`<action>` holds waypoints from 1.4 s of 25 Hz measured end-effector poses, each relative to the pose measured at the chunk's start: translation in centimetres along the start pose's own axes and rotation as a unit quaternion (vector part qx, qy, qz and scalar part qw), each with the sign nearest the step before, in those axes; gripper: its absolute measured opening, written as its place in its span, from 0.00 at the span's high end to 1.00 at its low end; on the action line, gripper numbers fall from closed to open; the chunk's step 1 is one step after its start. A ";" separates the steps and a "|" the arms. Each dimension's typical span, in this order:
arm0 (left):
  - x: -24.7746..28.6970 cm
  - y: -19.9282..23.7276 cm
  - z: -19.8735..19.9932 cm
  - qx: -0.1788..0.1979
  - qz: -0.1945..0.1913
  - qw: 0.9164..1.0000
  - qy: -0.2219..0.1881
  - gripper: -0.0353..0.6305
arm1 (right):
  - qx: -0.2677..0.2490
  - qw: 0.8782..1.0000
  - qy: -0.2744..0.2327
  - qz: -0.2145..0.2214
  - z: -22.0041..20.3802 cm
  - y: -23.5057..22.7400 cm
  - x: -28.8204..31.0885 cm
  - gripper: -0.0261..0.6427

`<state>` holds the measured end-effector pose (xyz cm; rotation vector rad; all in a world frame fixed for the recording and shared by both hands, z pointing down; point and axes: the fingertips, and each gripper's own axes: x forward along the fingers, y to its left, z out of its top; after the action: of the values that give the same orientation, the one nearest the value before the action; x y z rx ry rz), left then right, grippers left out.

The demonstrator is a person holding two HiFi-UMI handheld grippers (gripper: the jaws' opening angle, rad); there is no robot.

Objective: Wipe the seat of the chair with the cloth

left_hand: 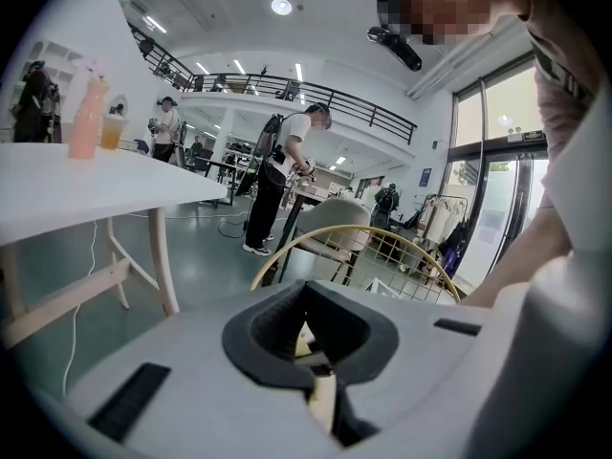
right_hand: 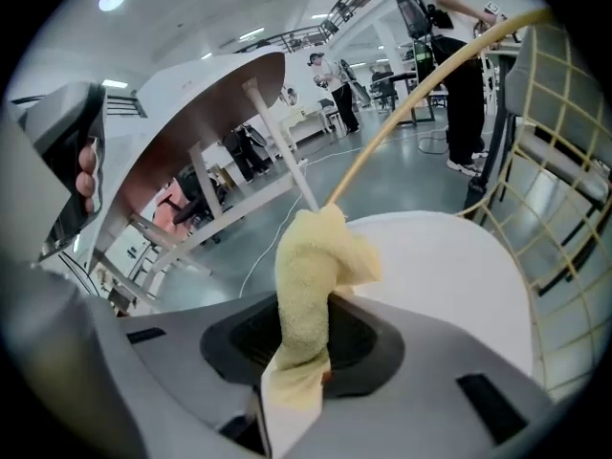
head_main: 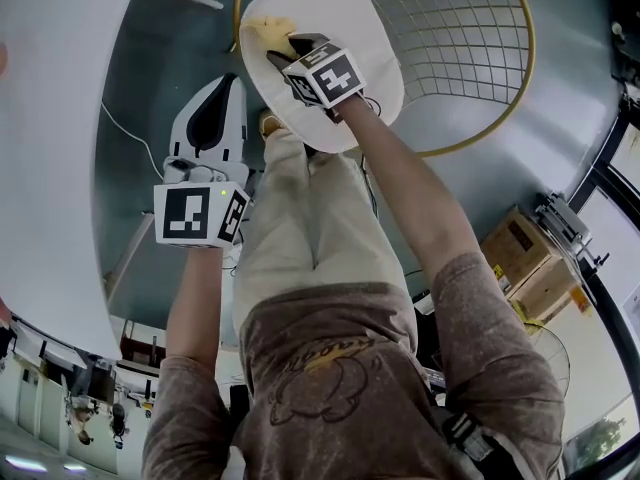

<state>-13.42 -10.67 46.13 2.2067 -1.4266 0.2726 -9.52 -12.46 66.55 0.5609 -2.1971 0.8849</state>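
Right tongs [head_main: 284, 45]: clamped on the yellow cloth [head_main: 264, 30], at the white chair seat's [head_main: 372, 83] upper-left edge.
Left tongs [left_hand: 308, 347]: pretty much closed, looks empty, left of frame.

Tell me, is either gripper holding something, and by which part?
The right gripper pinches the cloth near its middle, bunched end sticking out ahead. The left gripper is shut and empty.

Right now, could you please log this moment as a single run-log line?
right tongs: shut on yellow cloth, at chair seat edge | left tongs: shut, empty, away from chair seat
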 end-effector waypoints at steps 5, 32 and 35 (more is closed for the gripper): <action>0.5 -0.7 -1.2 -0.001 -0.012 1.000 0.007 0.93 | 0.012 0.998 -0.024 -0.057 -0.5 -5.3 -3.5 0.78; 2.8 -1.6 -0.9 0.002 -0.039 0.999 0.022 0.93 | 0.048 0.980 0.051 -0.189 -6.7 -19.7 -10.2 0.78; 2.7 -1.4 -1.1 -0.002 -0.034 0.999 0.024 0.93 | 0.050 0.981 0.052 -0.181 -7.0 -18.9 -9.4 0.78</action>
<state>-10.85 -11.78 47.82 2.2265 -1.3226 0.2966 11.17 -18.90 71.46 0.9074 -1.8835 0.8105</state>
